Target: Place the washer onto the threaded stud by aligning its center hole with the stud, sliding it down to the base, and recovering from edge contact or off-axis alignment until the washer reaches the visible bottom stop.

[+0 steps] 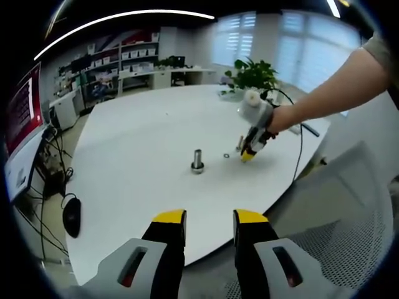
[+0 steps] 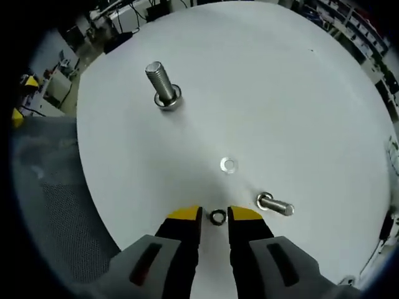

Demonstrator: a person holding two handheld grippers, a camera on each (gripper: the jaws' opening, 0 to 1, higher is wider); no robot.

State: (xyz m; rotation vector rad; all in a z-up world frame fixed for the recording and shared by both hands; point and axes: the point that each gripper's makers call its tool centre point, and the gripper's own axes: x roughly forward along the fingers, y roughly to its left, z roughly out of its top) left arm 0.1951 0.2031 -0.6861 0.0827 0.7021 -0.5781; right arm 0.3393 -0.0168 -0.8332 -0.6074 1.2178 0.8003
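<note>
The right gripper (image 1: 247, 154) dips nose-down to the white table (image 1: 143, 124), a bare forearm (image 1: 330, 93) reaching in behind it. Its jaws stand parted, tips almost on the surface, and a small nut (image 2: 217, 217) sits right between them, looking untouched, though it's tight. The washer (image 2: 229, 165) lies flat just ahead, free. A loose bolt (image 2: 275, 204) rests beside the right jaw. The stud (image 2: 162, 85) stands upright farther off. The left gripper (image 1: 209, 219) hangs back off the table edge, jaws open, holding nothing.

Right gripper (image 2: 215, 215) lowered, jaws parted; left gripper (image 1: 209, 218) raised, jaws parted.
</note>
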